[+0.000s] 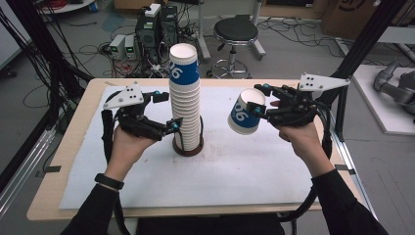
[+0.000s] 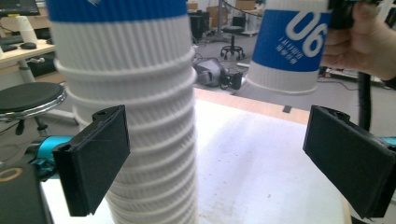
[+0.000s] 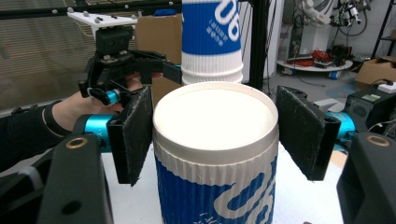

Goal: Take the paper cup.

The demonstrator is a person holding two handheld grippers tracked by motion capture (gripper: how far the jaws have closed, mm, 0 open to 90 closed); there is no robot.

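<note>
A tall stack of white and blue ribbed paper cups [image 1: 185, 98] stands in a brown ring base [image 1: 188, 149] at the table's middle. My left gripper [image 1: 165, 109] is open just left of the stack, and its wide jaws reach round the stack's lower part without touching it. In the left gripper view the stack [image 2: 140, 107] rises behind the left jaw, with my left gripper [image 2: 224, 158] spread wide. Right of the stack, my right gripper [image 1: 258, 100] is shut on a single cup [image 1: 243, 115], tilted and held in the air. In the right gripper view this cup [image 3: 215, 154] sits between the pads.
A white mat [image 1: 244, 171] covers the wooden table [image 1: 58, 161]. Black frame posts [image 1: 359, 44] stand at both sides. Behind the table are a black stool [image 1: 236, 32] and computer boxes [image 1: 156, 29] with cables on the floor.
</note>
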